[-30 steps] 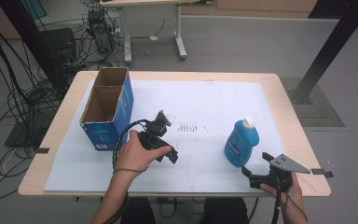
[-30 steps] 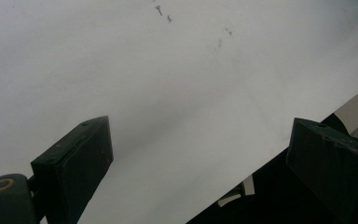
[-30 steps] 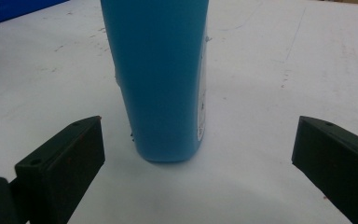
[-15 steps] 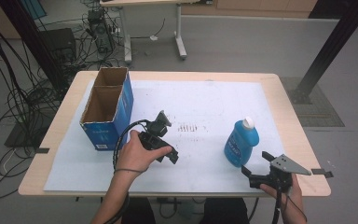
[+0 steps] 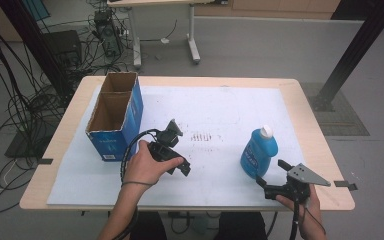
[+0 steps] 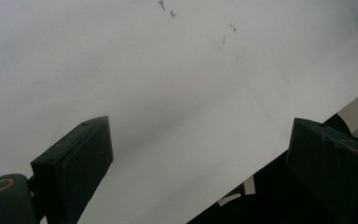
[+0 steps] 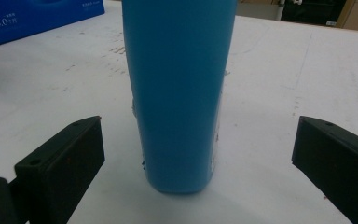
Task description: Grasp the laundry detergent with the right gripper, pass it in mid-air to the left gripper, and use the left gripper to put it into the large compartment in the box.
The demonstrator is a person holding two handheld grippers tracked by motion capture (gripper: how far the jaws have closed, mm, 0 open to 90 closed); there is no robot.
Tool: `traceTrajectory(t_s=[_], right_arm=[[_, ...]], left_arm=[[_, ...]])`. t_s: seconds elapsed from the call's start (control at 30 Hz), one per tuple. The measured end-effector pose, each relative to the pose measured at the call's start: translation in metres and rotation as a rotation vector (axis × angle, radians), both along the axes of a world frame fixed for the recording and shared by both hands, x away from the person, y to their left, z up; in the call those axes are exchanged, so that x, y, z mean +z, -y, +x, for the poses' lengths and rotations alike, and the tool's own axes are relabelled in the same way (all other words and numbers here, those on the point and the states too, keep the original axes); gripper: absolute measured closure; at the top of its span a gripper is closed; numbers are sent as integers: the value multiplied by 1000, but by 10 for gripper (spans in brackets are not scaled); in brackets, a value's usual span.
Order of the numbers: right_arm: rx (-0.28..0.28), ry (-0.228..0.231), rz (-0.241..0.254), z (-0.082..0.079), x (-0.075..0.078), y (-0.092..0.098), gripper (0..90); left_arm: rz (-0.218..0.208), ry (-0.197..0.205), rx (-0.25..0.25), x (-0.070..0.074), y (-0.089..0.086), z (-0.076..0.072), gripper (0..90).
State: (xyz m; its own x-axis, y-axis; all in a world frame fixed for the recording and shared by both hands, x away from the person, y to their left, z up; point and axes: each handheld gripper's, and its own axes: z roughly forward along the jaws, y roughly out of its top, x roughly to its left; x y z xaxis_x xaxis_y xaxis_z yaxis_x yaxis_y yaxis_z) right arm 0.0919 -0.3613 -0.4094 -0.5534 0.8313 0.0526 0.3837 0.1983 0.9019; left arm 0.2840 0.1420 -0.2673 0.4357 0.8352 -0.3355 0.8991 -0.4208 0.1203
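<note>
The right gripper (image 5: 271,186) has its jaws spread wide and holds nothing; in the right gripper view the two black pads (image 7: 60,161) stand well apart with the blue bottle (image 7: 179,93) upright squarely between them but a little ahead, touching neither. That framing suggests a deliberate line-up: the mouth is opened wider than the bottle's body so it can slide in around the lower part before closing. The bottle (image 5: 258,152) stands just beyond this gripper on the white sheet (image 5: 215,107), white cap up. Well off to that gripper's left, the left gripper (image 5: 177,160) is also wide open and empty, tipped down over bare sheet, likely parked out of the way. Farther left stands the open cardboard box (image 5: 115,142), a likely destination.
</note>
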Motion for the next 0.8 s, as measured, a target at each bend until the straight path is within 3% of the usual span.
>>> traceTrajectory(t_s=[0.8], right_arm=[[6, 31, 2, 9, -5, -11, 23]], left_arm=[[1, -6, -3, -3, -2, 0, 73]])
